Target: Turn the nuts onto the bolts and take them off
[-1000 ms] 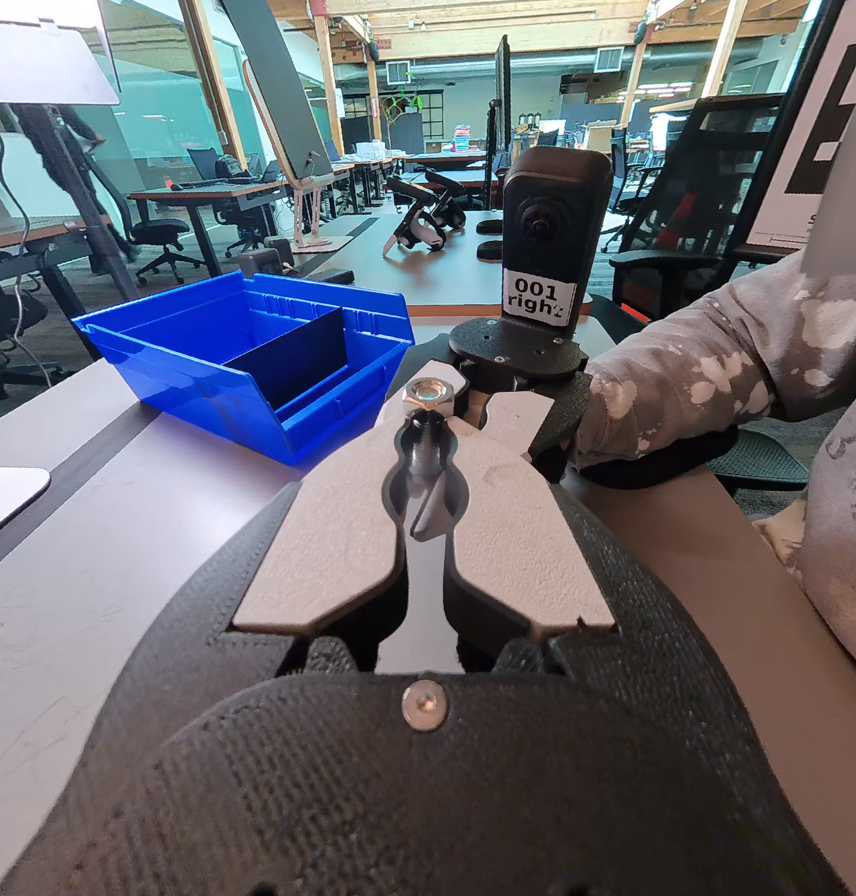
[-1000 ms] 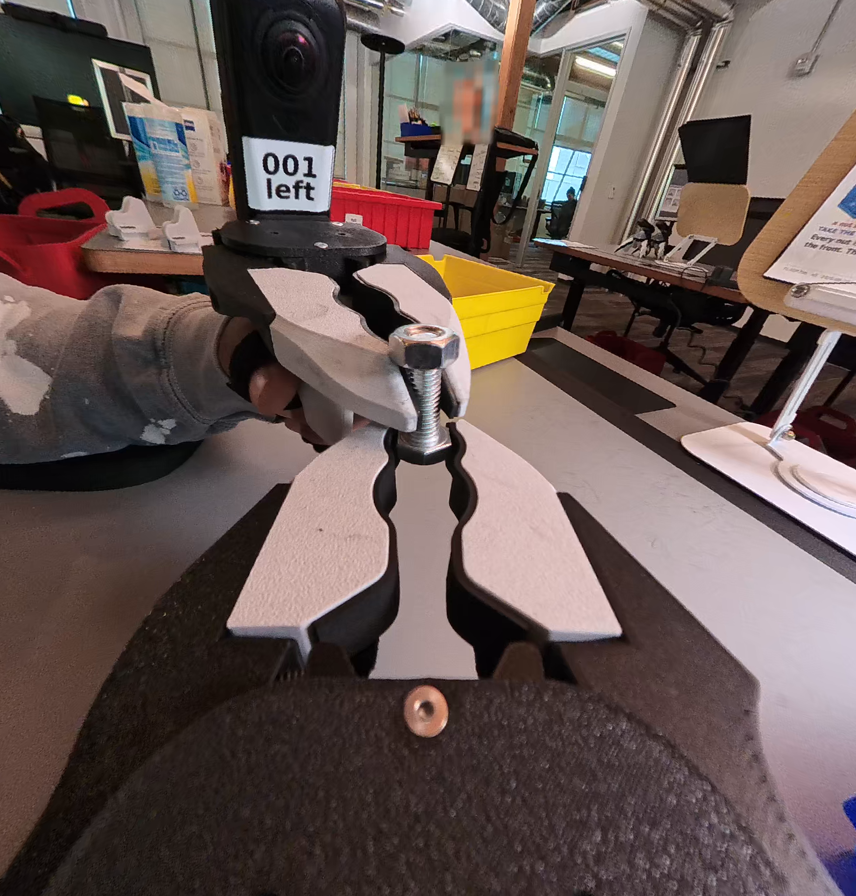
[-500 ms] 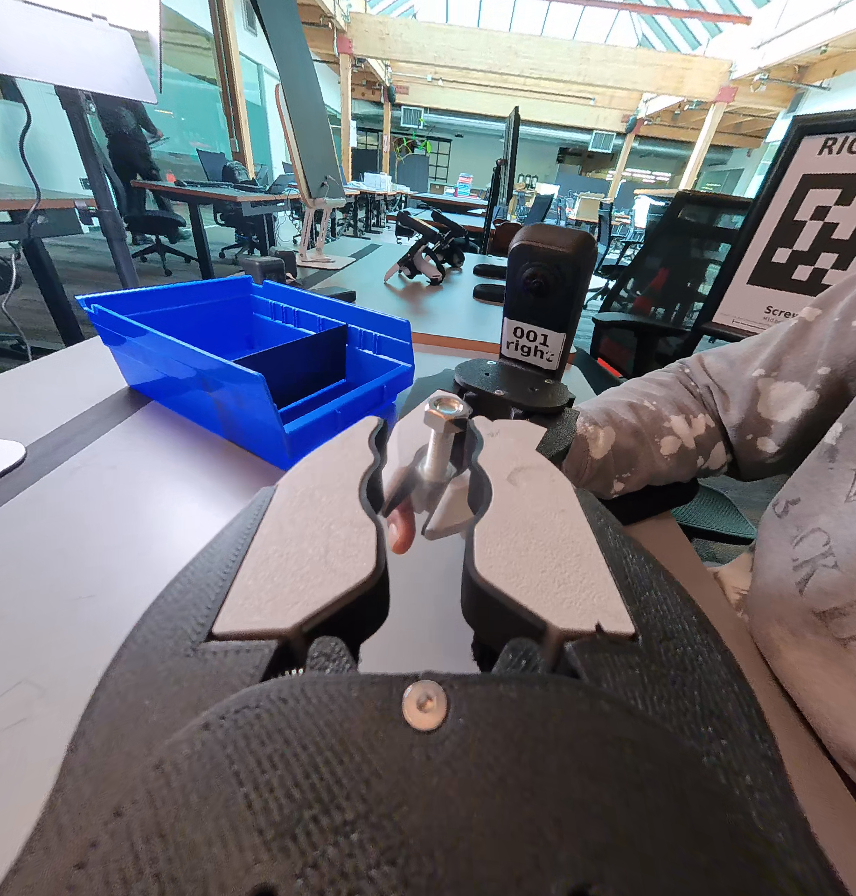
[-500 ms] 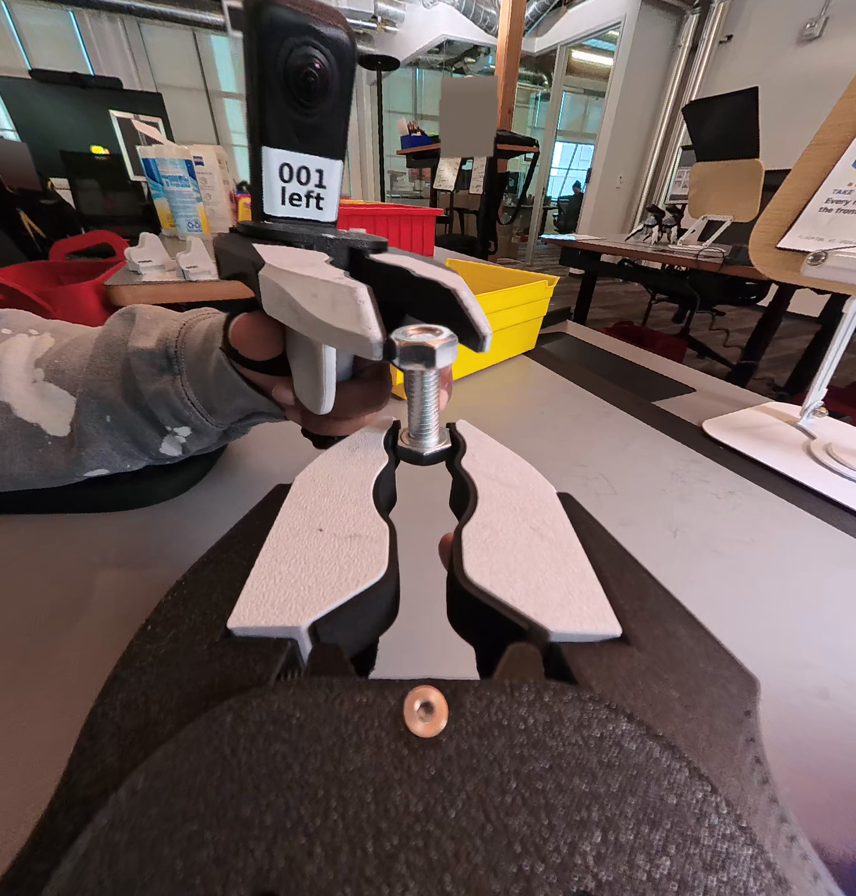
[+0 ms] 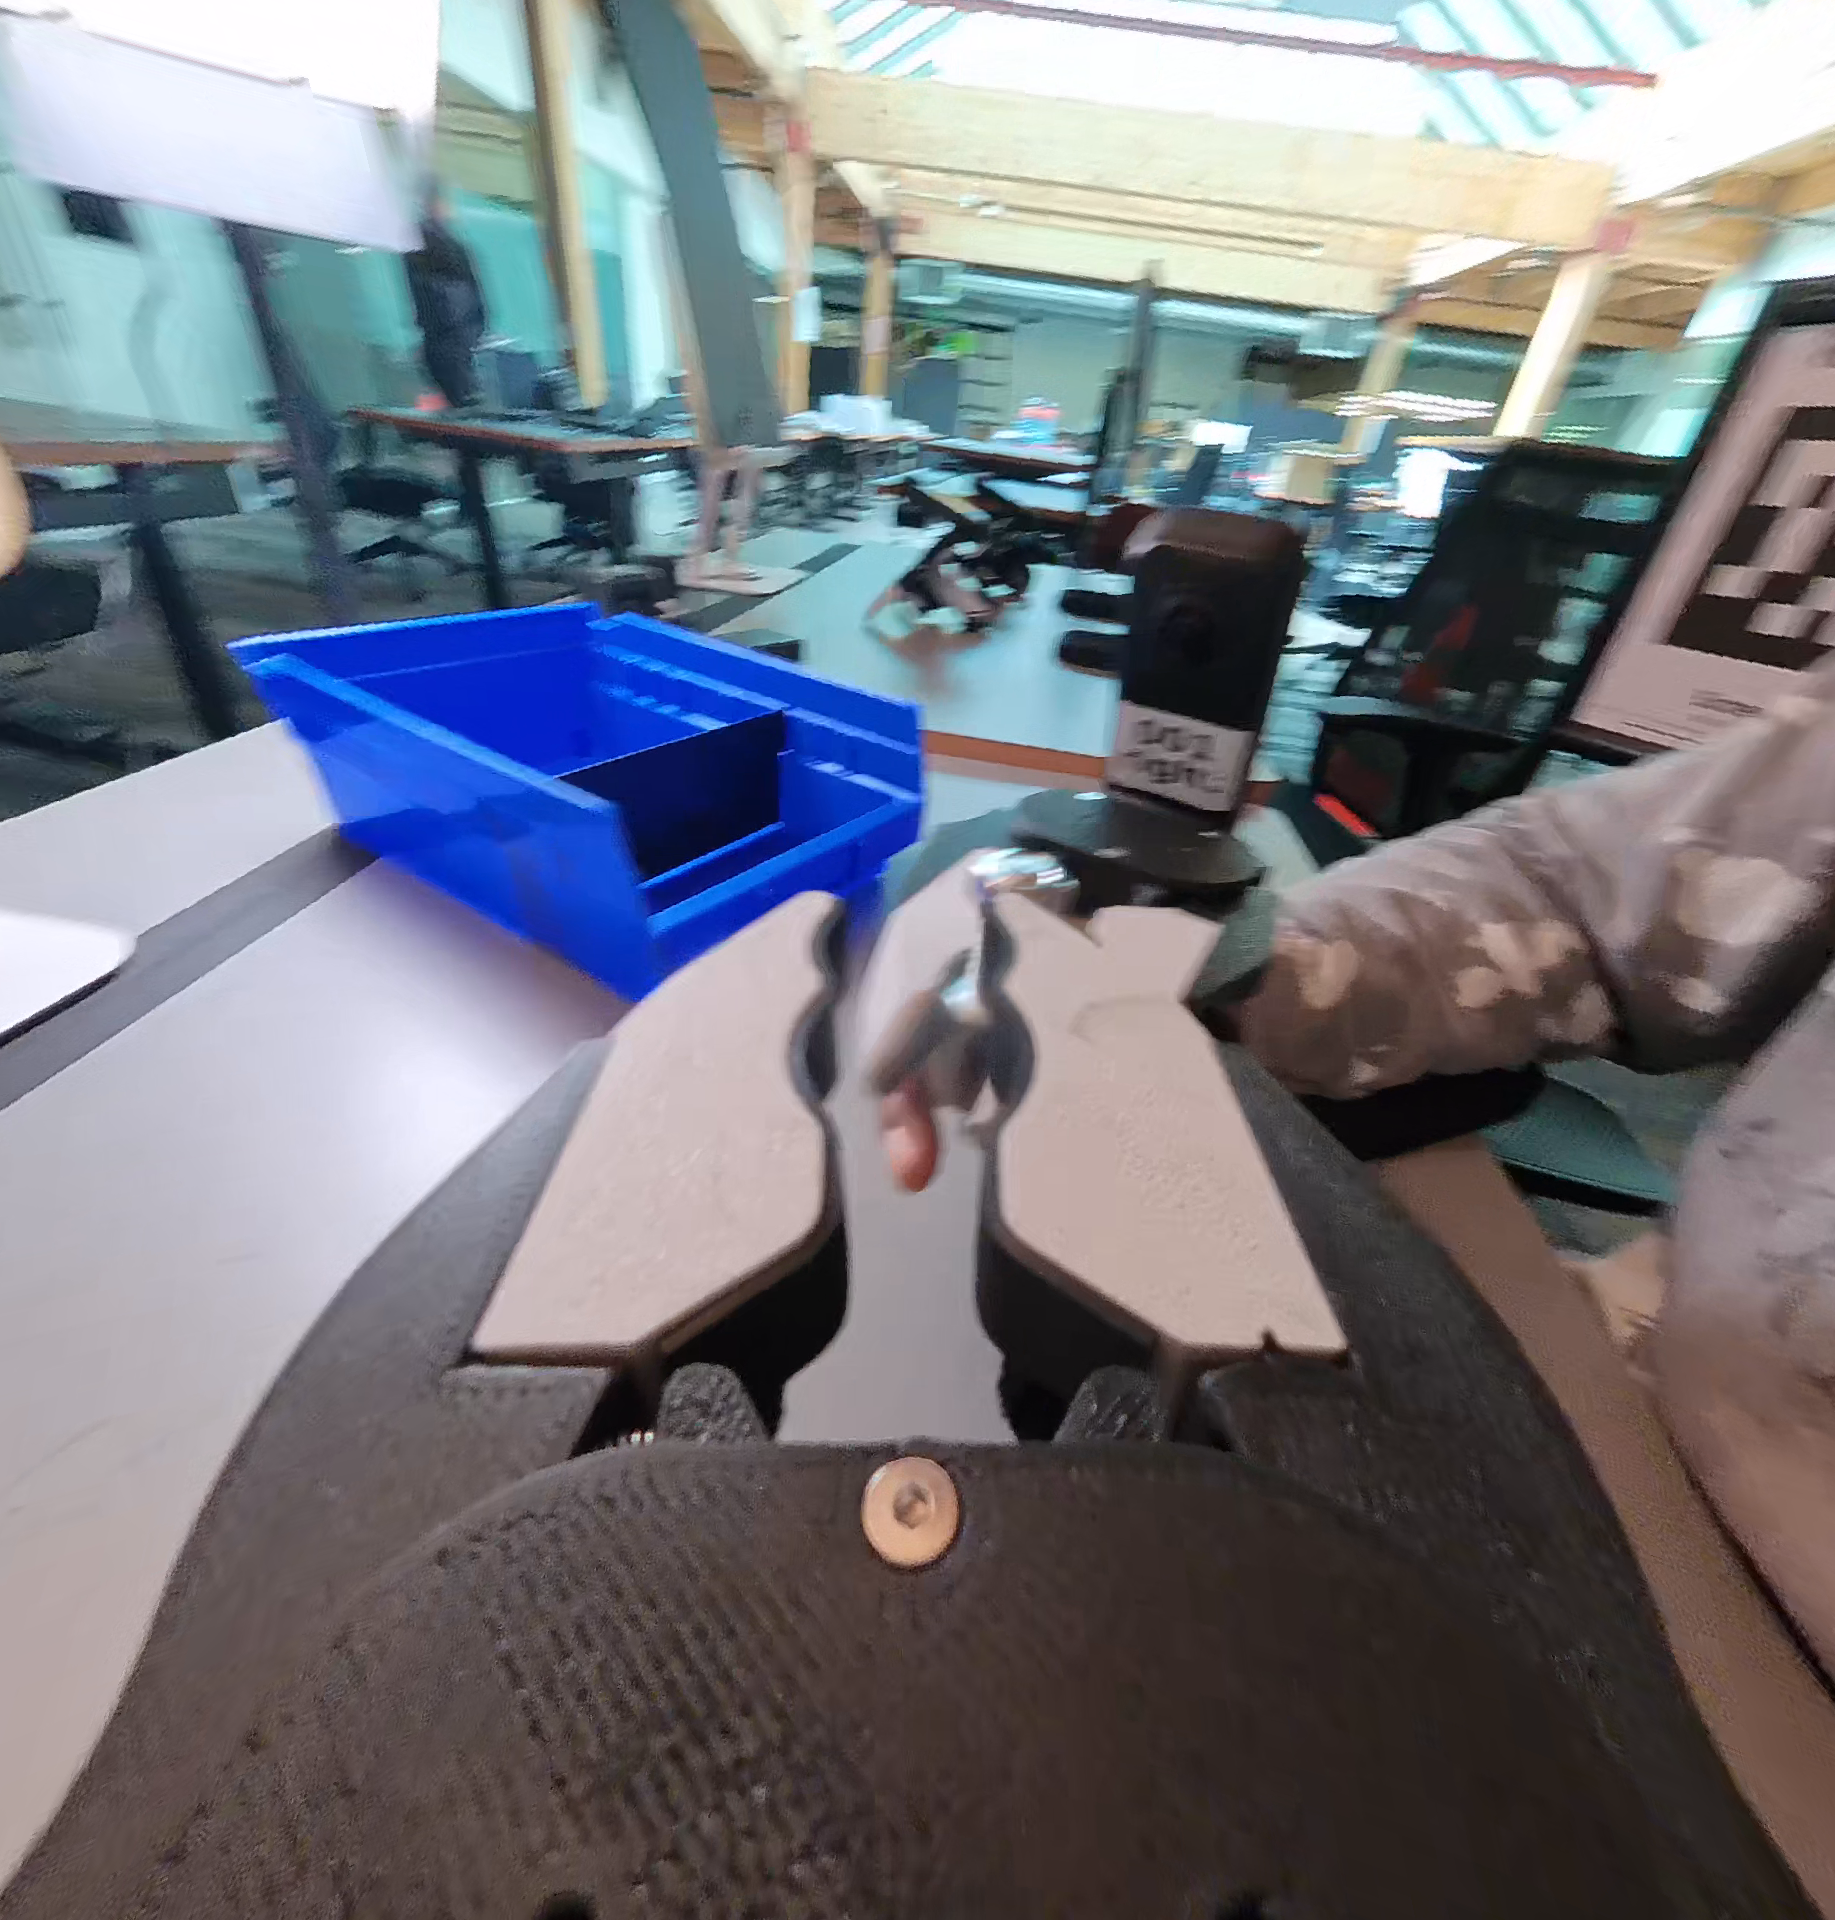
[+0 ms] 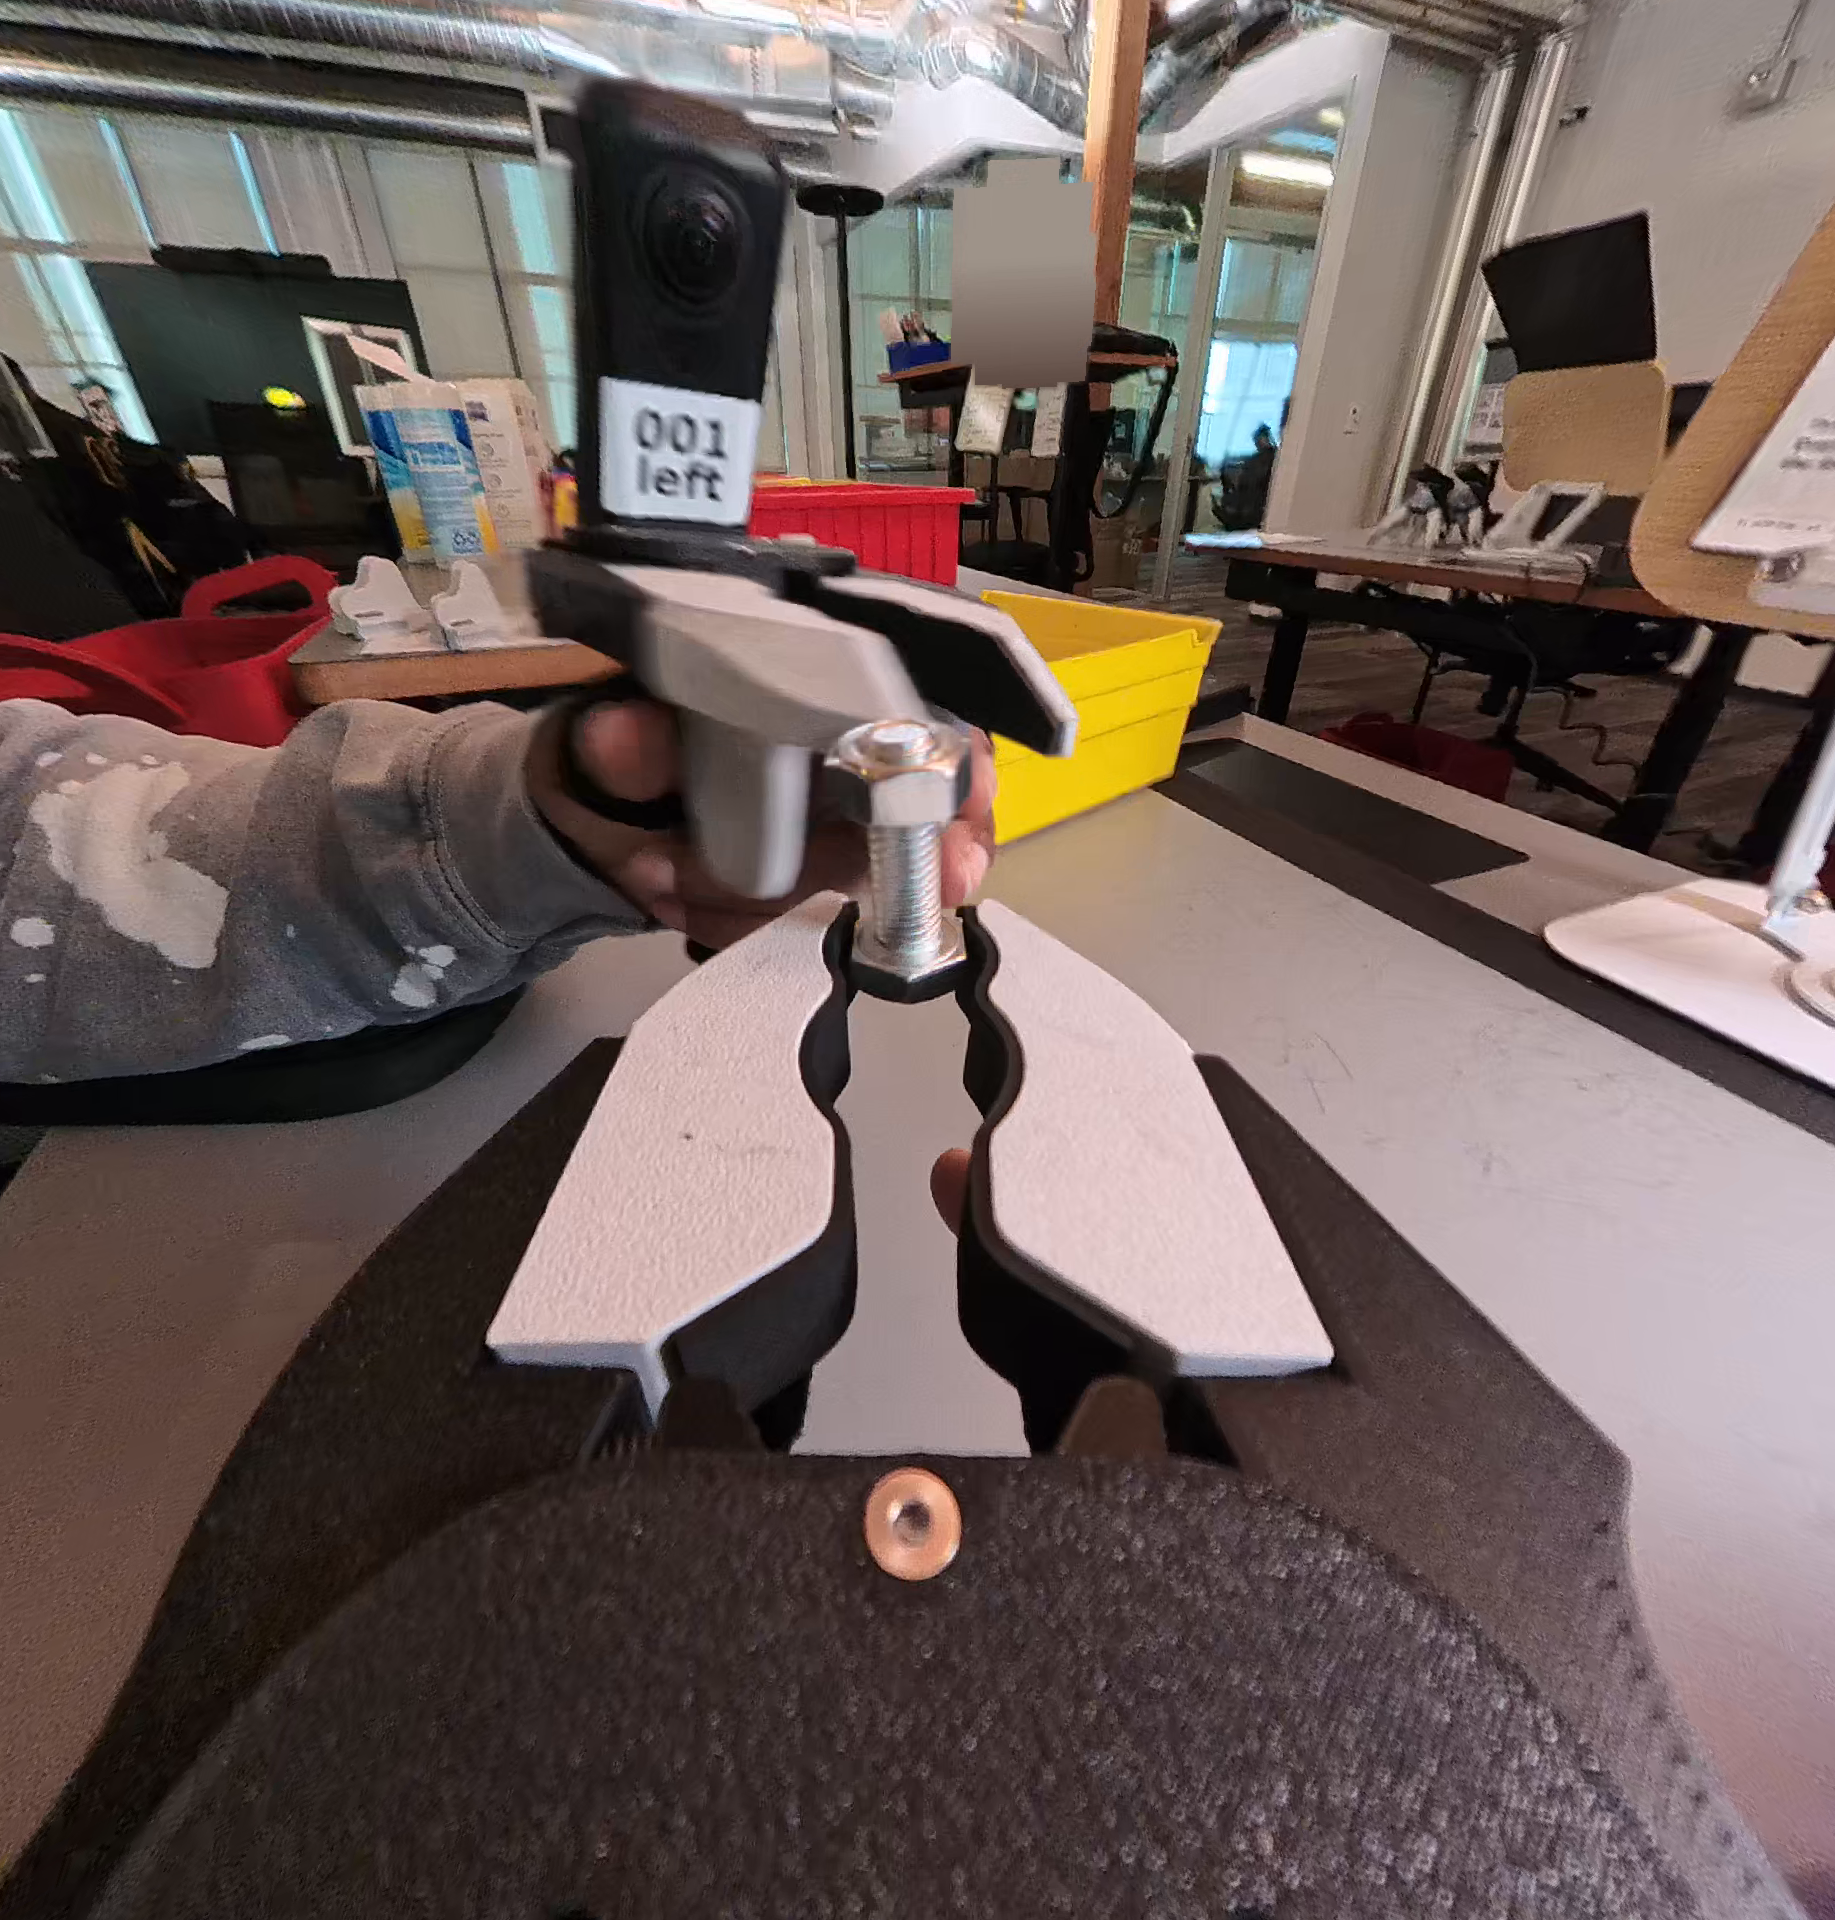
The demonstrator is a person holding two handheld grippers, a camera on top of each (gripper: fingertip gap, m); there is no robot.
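Note:
A silver bolt [image 6: 897, 883] stands upright with a hex nut [image 6: 897, 779] at the top of its thread. My right gripper [image 6: 908, 925] is shut on the bolt's head at the bottom. My left gripper [image 6: 975, 717] faces it from across, open, its fingers spread just above and behind the nut without holding it. In the blurred left wrist view my left gripper [image 5: 923, 935] is open, and the nut [image 5: 1017, 868] and bolt [image 5: 980, 997] show between and beyond its fingers, held by the right gripper [image 5: 970, 1013].
A blue bin [image 5: 580, 769] with a divider sits on the grey table [image 6: 1412, 1039] to the left of my left gripper. A yellow bin [image 6: 1100, 686] and a red bin [image 6: 861, 520] stand behind. A white stand base [image 6: 1702, 956] lies at the right. A person's sleeve [image 6: 217, 862] rests on the table. Left and right tips are no more than a few centimetres apart.
My left gripper was shut on the nut a second ago; it has opened, let go and turned flatter above the nut. The right gripper still holds the bolt upright.

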